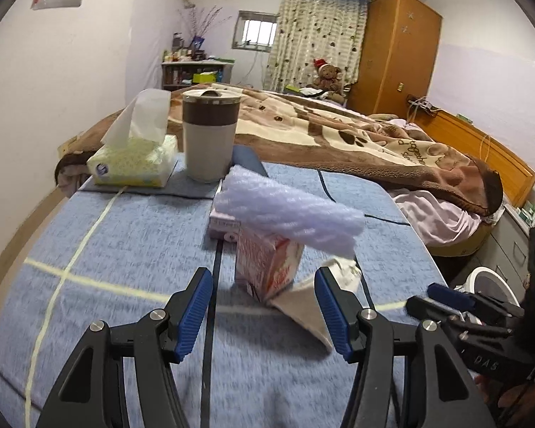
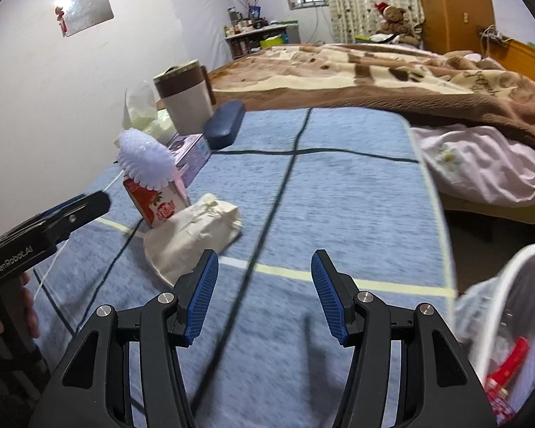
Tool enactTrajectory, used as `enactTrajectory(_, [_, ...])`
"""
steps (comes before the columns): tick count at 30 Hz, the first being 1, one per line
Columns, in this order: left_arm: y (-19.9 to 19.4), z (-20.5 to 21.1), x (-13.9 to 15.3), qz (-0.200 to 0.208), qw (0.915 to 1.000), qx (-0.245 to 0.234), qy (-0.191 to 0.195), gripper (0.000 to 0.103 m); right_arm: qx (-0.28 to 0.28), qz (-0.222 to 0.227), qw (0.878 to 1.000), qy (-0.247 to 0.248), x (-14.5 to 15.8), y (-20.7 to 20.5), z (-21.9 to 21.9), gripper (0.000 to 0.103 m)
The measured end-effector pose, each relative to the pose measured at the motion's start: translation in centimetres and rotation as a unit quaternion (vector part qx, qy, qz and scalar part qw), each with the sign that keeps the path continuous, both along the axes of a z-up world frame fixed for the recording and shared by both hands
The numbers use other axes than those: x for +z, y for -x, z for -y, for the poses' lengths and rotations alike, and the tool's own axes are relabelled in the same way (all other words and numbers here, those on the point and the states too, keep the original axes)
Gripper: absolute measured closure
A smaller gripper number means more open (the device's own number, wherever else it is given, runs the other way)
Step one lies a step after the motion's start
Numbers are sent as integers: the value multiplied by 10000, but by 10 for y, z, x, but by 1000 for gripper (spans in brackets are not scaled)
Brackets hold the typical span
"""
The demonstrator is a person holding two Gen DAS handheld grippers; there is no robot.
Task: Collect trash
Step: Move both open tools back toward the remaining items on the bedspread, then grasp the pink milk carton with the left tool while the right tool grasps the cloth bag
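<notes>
Both grippers hover over the blue table cloth (image 2: 339, 192) with jaws spread wide and nothing between the pads. From the left gripper (image 1: 264, 306), a red-and-white carton (image 1: 267, 267) stands at twelve o'clock, just ahead of its fingertips, with a lilac bristled brush (image 1: 289, 210) resting across its top. A crumpled beige paper bag (image 2: 192, 235) lies against the carton's foot, at about eleven o'clock from the right gripper (image 2: 264, 292). A white-rimmed trash bin (image 2: 499, 285) sits off the table edge at four o'clock from the right gripper, red wrappers inside. Farther back stand a lidded cup (image 1: 210, 135), a tissue pack (image 1: 135, 160) and a dark glasses case (image 2: 223, 123).
</notes>
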State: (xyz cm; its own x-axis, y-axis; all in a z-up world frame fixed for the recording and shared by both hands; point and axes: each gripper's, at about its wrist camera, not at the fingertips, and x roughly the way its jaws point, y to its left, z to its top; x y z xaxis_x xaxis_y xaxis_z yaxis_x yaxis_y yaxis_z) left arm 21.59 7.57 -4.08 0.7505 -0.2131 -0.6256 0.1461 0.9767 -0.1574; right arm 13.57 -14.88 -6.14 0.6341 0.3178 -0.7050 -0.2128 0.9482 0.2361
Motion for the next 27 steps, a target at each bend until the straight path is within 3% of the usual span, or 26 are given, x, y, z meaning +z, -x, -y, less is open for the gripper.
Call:
enactTrajectory(3, [-19,-3,-9,-177,9998,-73,33,41,117,-120,9999,-11,-6,-9,-12,46])
enactTrajectory(5, [-24,-8,-11,-77,9999,-91,72,41,216,-139,9997,-40,-8,-11,-18,39])
enactTrajectory(19, [-62,-2,-24,-289,9979,-552,-179,41,366,-473,9970,-486,-17,-30,-38,38])
enactTrajectory(25, [-66,-4,-23,-284,9980,-546,-173,56,383,-589,9960,-555,-20,-37,-39,38])
enactTrajectory(27, [-67,-6,-23,-302,9980,-543,-151,56,374,-654,9953,-609,-22,-39,-41,38])
